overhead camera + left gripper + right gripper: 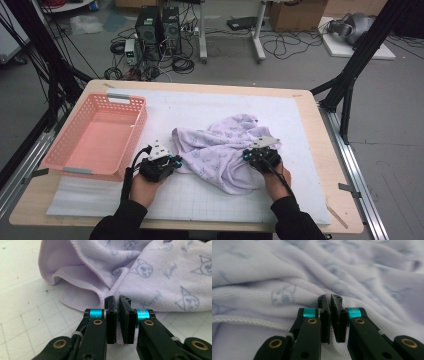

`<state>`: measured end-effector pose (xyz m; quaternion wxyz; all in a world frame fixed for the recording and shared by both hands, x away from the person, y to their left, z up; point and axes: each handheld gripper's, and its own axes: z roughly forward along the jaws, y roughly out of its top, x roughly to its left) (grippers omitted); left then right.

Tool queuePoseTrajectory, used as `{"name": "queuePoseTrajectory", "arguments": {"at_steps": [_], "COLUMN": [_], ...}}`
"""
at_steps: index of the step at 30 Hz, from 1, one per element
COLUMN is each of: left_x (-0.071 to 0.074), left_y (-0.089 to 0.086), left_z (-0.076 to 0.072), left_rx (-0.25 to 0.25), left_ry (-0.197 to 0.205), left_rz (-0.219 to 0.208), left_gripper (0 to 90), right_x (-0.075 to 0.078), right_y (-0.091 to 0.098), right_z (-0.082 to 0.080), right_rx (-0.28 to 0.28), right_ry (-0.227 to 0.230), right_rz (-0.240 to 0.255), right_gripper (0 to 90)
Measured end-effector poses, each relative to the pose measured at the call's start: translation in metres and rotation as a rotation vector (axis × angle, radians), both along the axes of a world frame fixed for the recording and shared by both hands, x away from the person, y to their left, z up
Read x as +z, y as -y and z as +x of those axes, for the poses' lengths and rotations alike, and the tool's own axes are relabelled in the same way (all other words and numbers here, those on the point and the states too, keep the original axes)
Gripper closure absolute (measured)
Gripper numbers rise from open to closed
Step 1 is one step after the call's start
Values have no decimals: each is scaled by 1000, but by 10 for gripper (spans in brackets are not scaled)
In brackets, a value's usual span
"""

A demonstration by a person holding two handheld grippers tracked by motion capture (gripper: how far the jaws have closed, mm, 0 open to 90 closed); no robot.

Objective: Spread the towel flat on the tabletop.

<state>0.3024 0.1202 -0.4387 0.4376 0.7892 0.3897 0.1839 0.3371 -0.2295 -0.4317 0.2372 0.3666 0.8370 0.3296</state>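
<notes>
High view shows your left gripper (172, 161) and right gripper (248, 153) each clamped on a hemmed edge of the lilac towel (220, 147), jaws nearly together.

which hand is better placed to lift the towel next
Right, probably. The right tongs are shut on the towel hem, over the cloth's bulk. The left tongs pinch an edge corner beside the basket.

The high view looks forward and down over the whole table (310, 115) from the near side. Each gripper view sits low and very close, facing the lilac towel (220, 145), which all three views share.
</notes>
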Motion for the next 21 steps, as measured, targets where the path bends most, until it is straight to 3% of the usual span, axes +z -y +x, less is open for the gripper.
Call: {"name": "queuePoseTrajectory", "arguments": {"at_steps": [4, 7, 14, 19, 21], "left_x": [1, 1, 10, 9, 8], "left_y": [7, 12, 38, 51, 50], "left_z": [4, 9, 28, 40, 41], "left_rx": [24, 46, 50, 64, 78], "left_ry": [7, 13, 48, 70, 62], "left_rz": [18, -18, -4, 13, -2], "left_gripper": [846, 847, 847, 839, 728], "right_x": [2, 5, 16, 13, 11], "right_y": [18, 30, 42, 51, 51], "right_z": [11, 20, 41, 49, 48], "right_rx": [-77, -117, -194, -267, -261], "right_ry": [29, 55, 139, 137, 124], "right_rz": [-28, -46, -151, -135, -119], "right_gripper": [863, 864, 864, 863, 851]}}
